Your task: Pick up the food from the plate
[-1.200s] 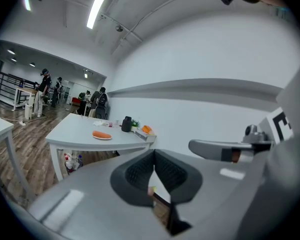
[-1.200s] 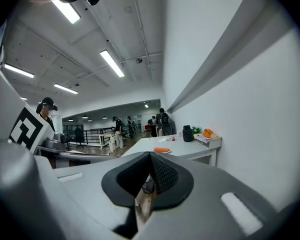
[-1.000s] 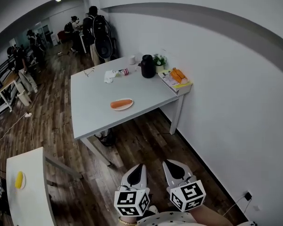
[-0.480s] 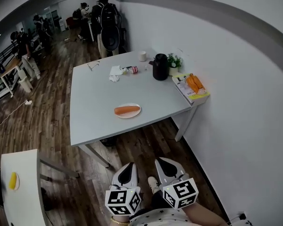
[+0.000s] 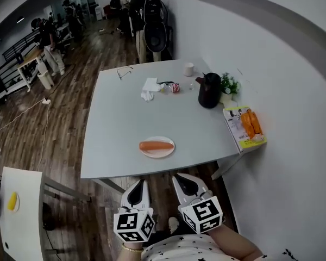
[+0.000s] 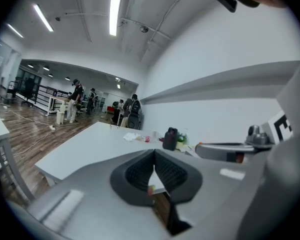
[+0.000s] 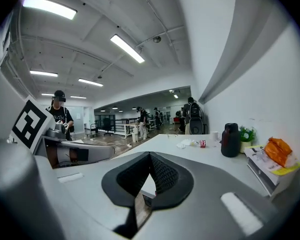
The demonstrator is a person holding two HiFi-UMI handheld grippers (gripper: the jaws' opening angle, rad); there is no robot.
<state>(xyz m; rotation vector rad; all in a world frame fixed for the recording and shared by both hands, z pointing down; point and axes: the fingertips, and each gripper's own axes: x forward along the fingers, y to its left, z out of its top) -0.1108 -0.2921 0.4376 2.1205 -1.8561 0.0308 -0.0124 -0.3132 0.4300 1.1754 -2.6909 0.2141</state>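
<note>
While both grippers are hanging above the floor just short of the pale grey rectangular desk (image 5: 114, 129), the left gripper (image 5: 137, 185) is pressing its jaws together on nothing. Beyond it, the long orange piece of food (image 5: 157, 145) is lying on the round white plate (image 5: 157, 154) near the desk's front edge, its long axis running left to right along that edge. The right gripper (image 5: 182, 178) is likewise clenching empty jaws. In both gripper views the jaws are blocking that spot, so the food is hard to make out.

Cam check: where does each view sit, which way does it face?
Head view: on the head, steeply down at table, plate, food; left gripper, right gripper at bottom.
Left gripper view: on that gripper, along shut fingers over table; right gripper at right.
Right gripper view: likewise; left gripper at its left.
Shared: black jug.
</note>
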